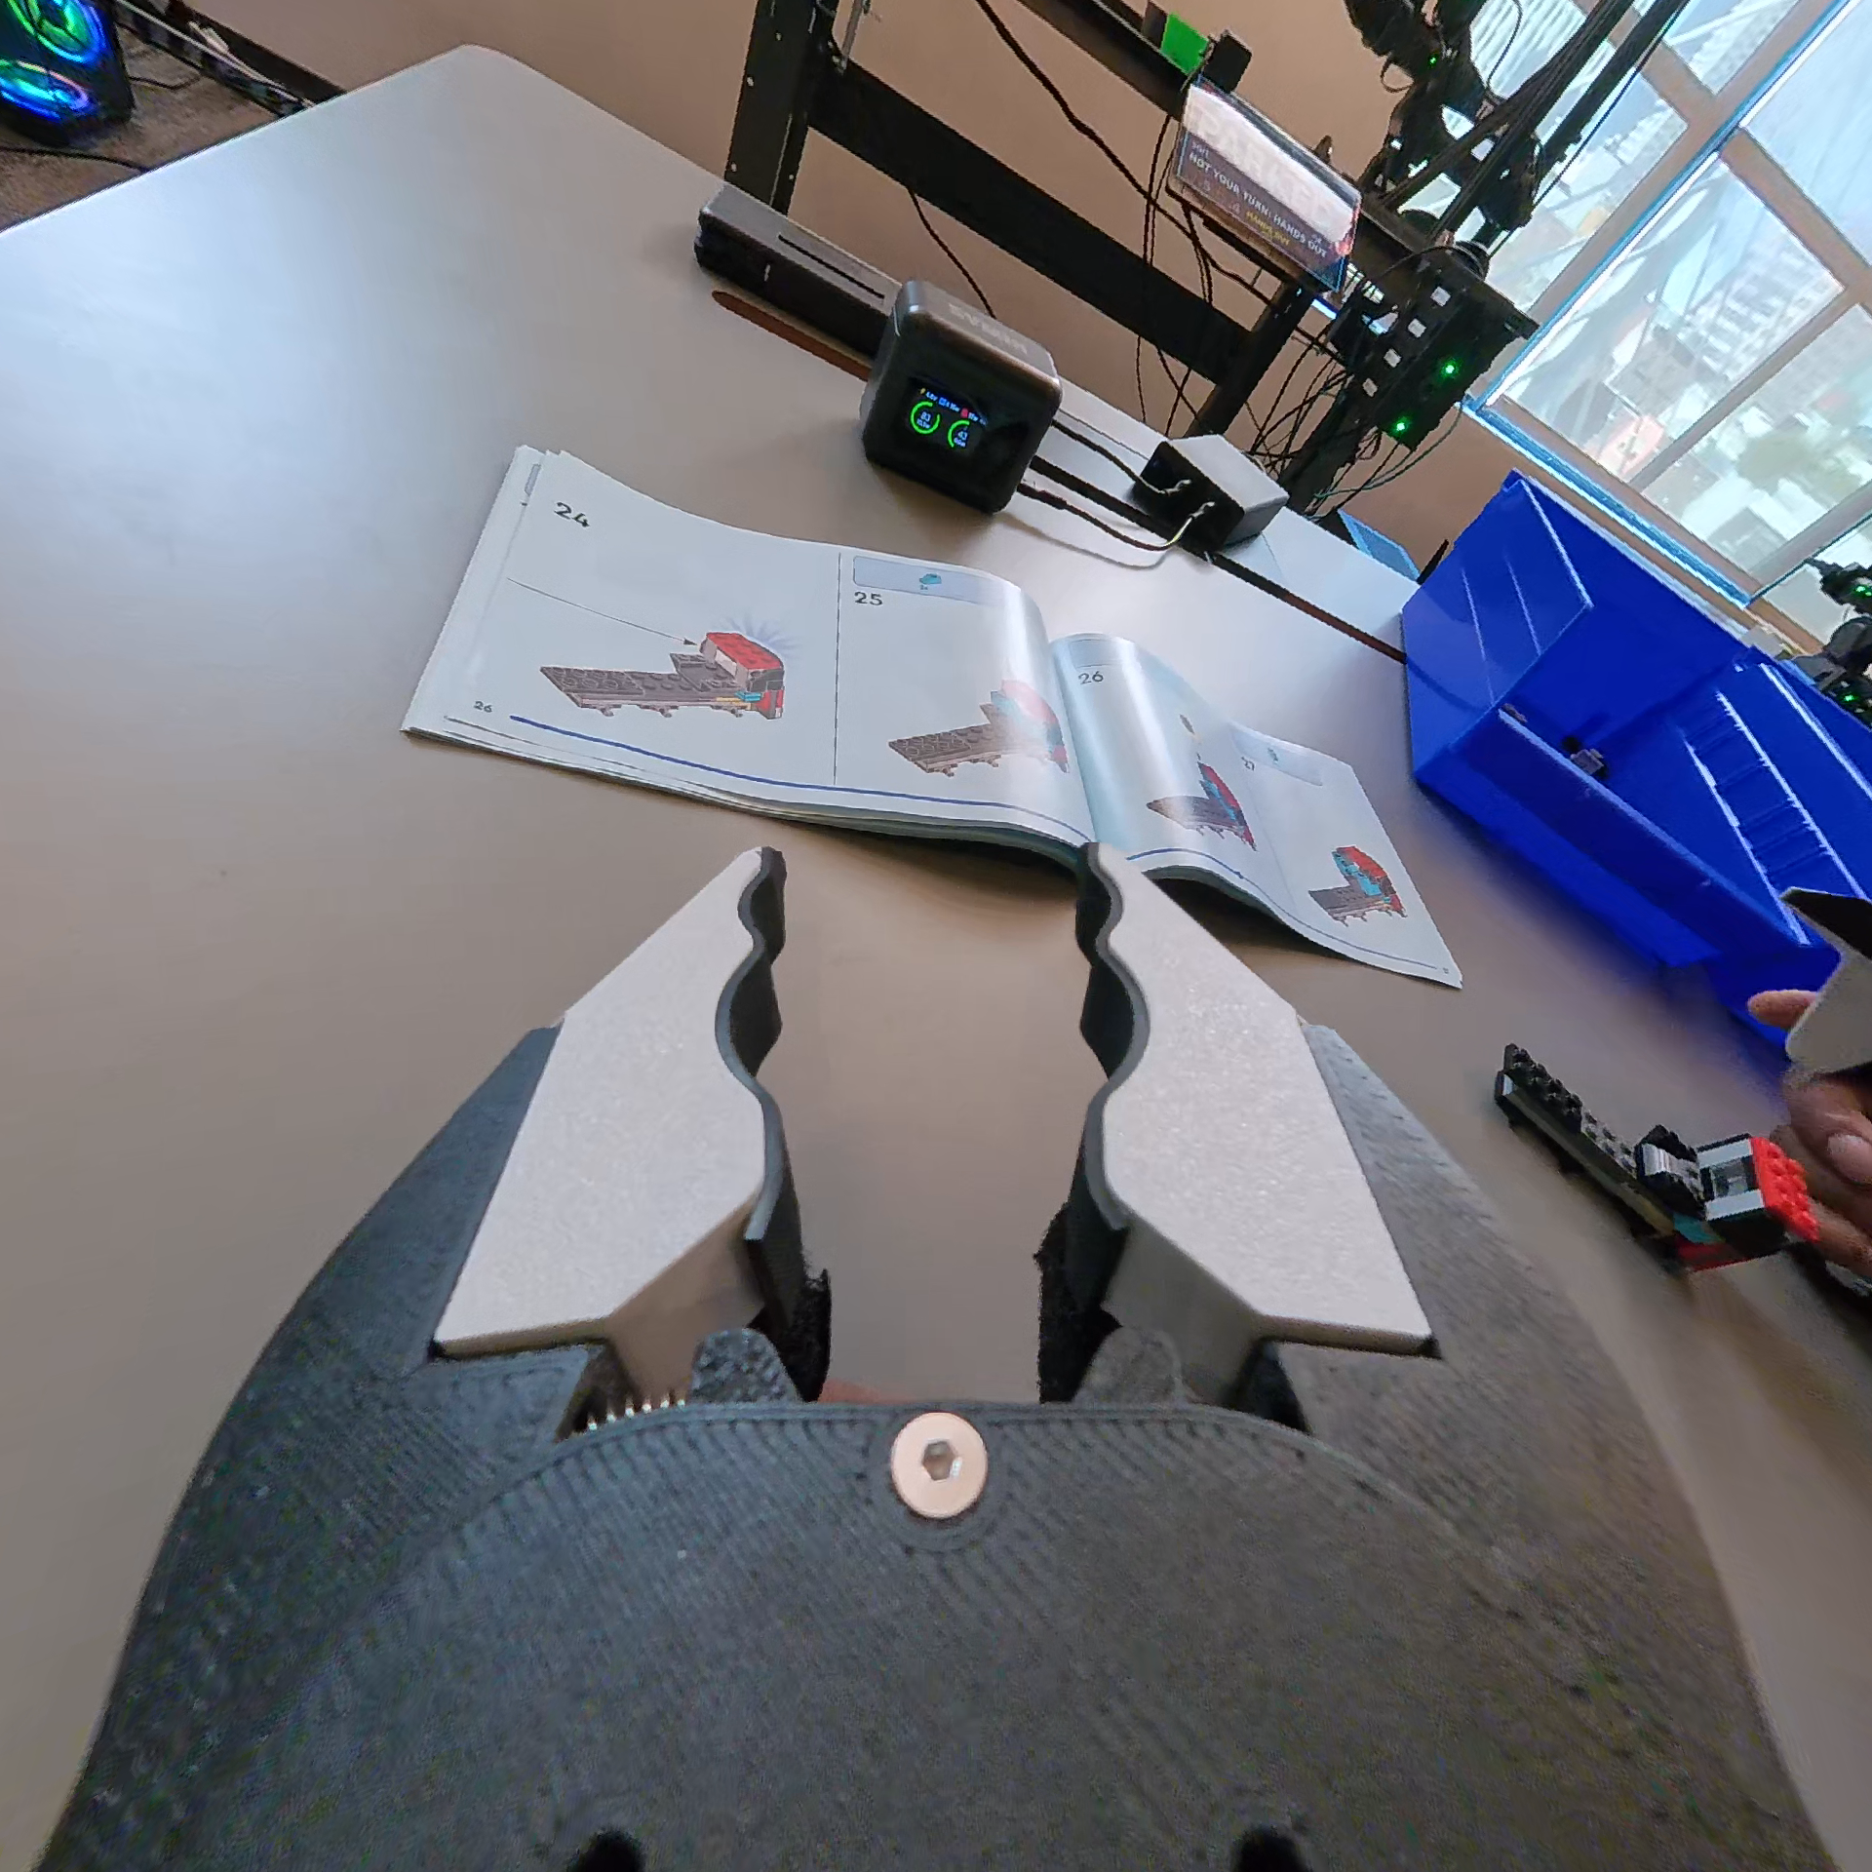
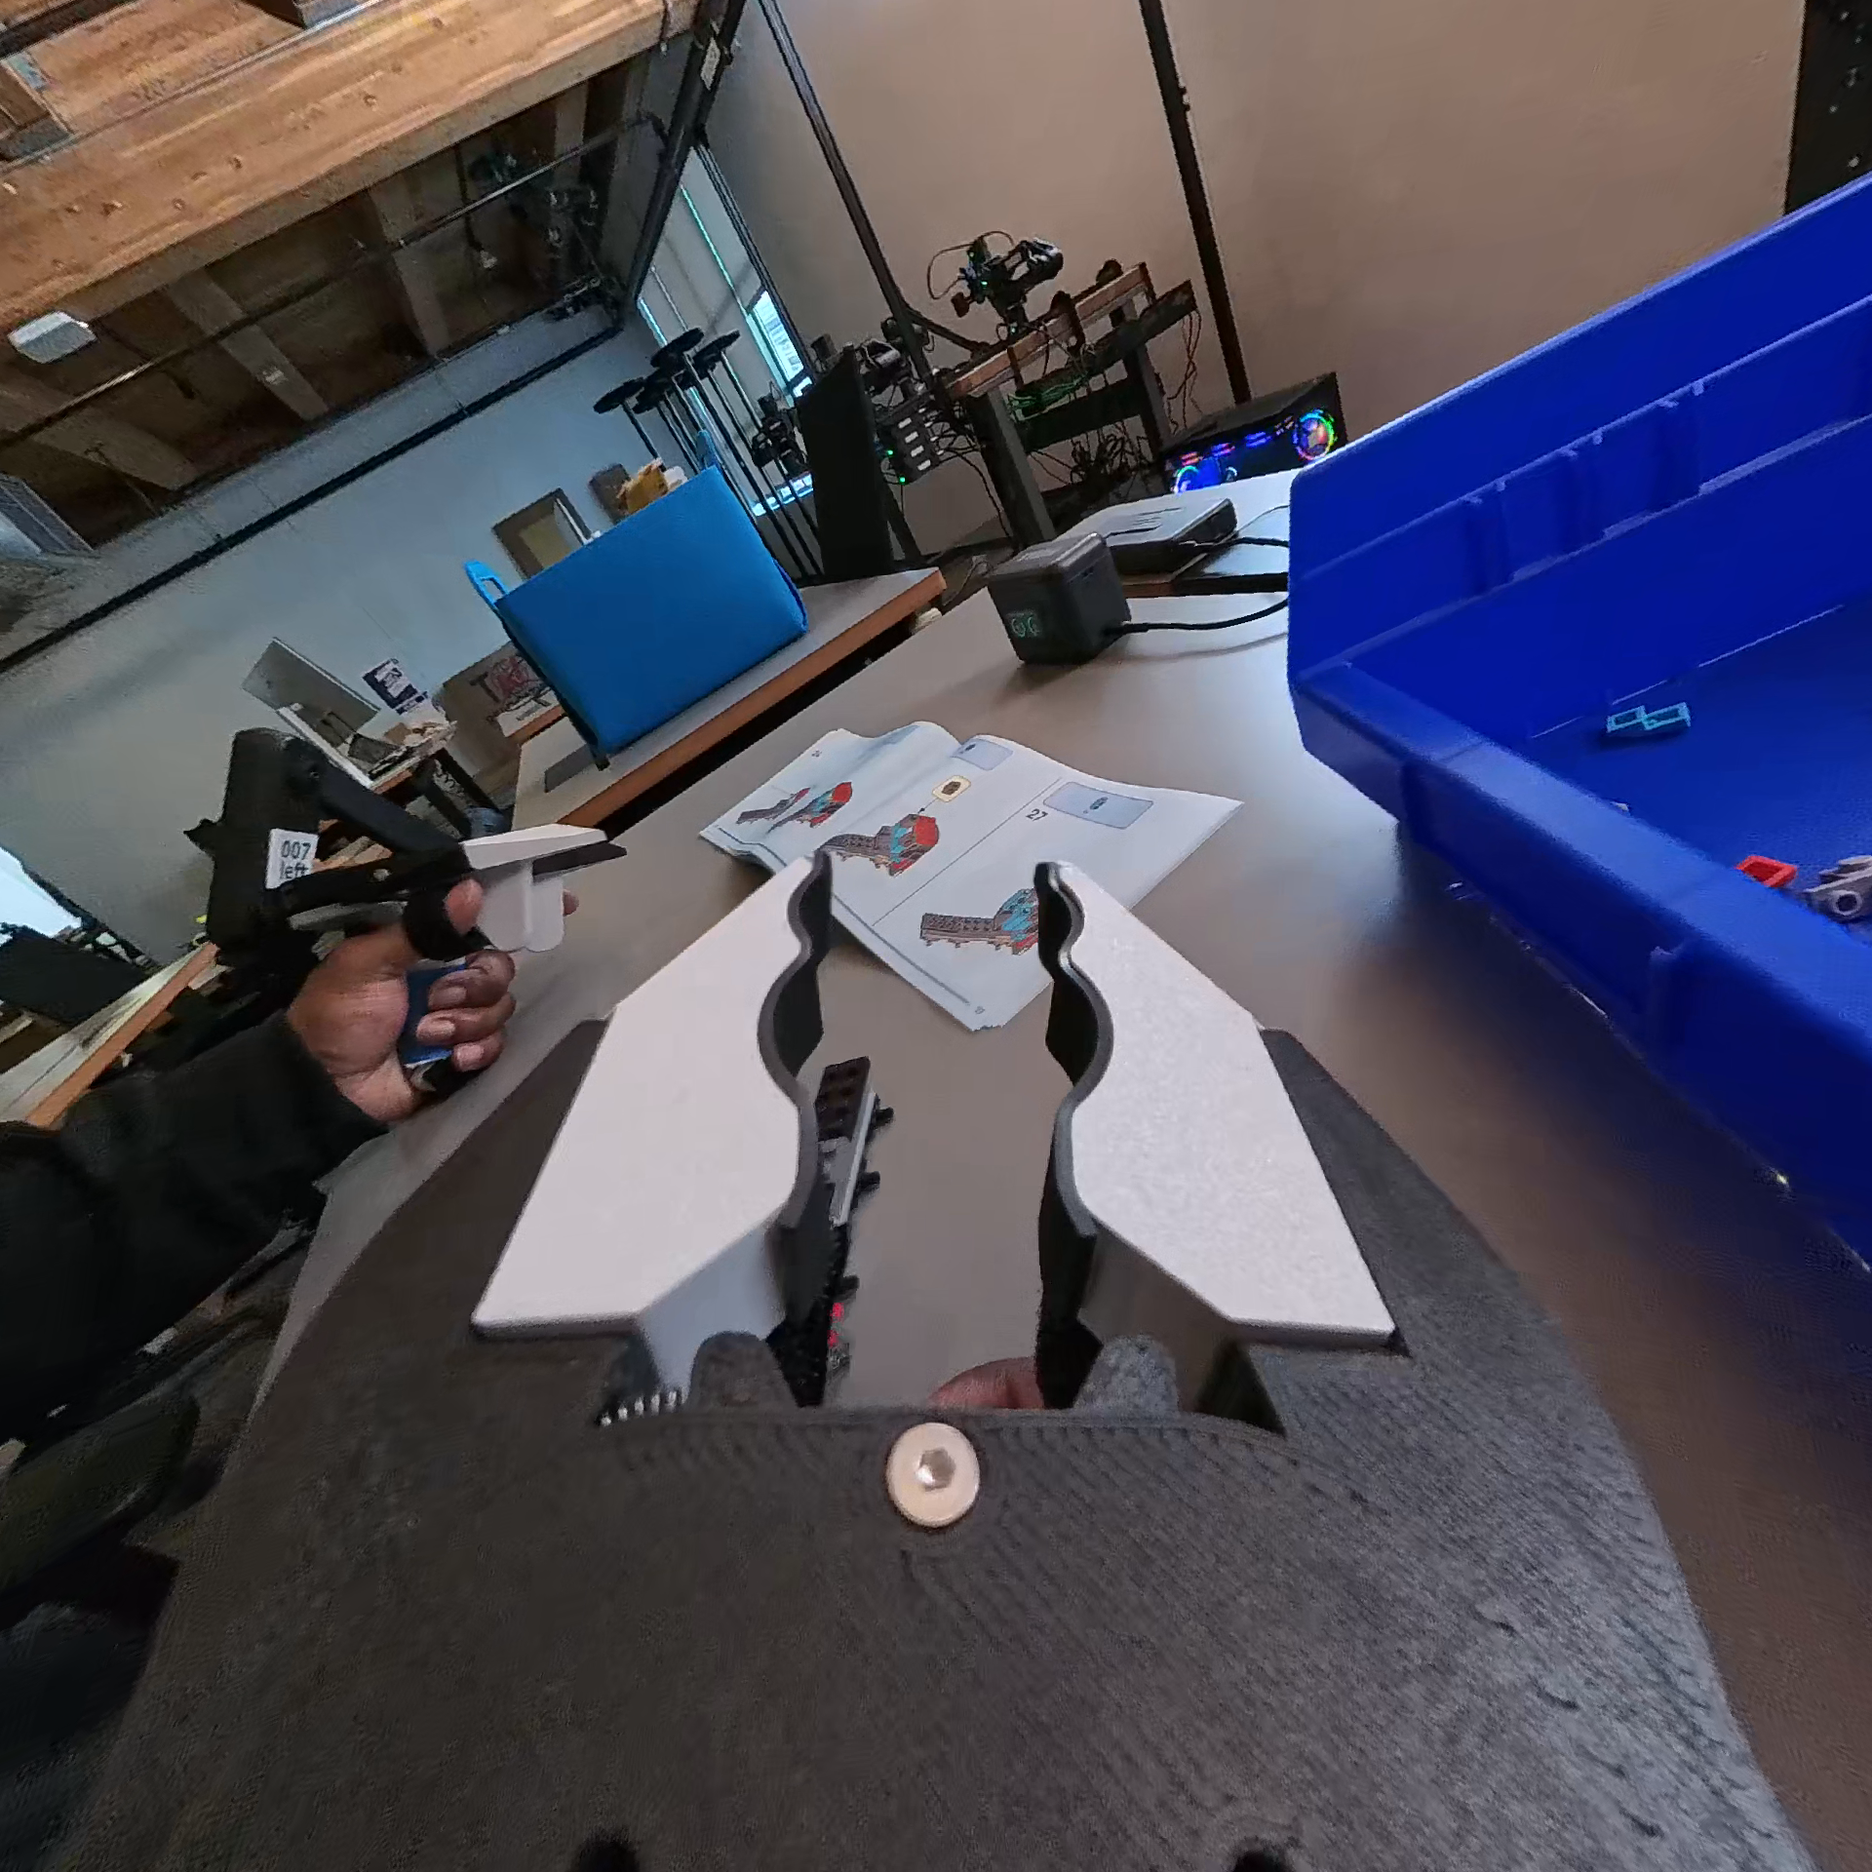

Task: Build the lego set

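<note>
Both views are brightly lit by daylight from the windows (image 1: 1712, 304); straight lines are bent by wide-angle distortion, and the edges are slightly blurred.

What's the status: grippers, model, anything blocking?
Left gripper open, empty, over bare table. Right gripper open above partly built lego model, not gripping. Instruction booklet open beyond; nothing blocking.

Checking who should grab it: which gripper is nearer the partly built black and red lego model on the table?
Right. The right gripper hangs open directly over the lego model, which shows between its fingers. The left gripper, also open, is off to the model's left.
</note>
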Motion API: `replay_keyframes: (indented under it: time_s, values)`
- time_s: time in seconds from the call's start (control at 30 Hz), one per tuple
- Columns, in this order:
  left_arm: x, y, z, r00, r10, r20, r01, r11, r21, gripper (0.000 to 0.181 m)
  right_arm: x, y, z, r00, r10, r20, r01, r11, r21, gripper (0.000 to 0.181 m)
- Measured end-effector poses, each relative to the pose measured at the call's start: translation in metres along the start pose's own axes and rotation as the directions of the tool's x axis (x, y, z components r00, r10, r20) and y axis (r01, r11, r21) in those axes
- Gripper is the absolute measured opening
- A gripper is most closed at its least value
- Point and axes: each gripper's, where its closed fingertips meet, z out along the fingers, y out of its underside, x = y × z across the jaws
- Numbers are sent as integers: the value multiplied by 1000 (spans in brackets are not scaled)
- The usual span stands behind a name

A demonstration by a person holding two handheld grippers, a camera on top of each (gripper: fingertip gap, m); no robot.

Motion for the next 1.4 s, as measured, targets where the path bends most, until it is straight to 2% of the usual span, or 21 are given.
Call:
replay_keyframes:
  time_s: [0.97,1.4]
  values:
    - [-1,0,-1,1000,-11,-2,11,1000,4,57,-1,6,2,1000,10,2,-10,999,-36,40]
    - [-1,4,2,998,50,49,-49,998,-29,55,-4,12,6,1000,11,14,-10,997,-76,40]
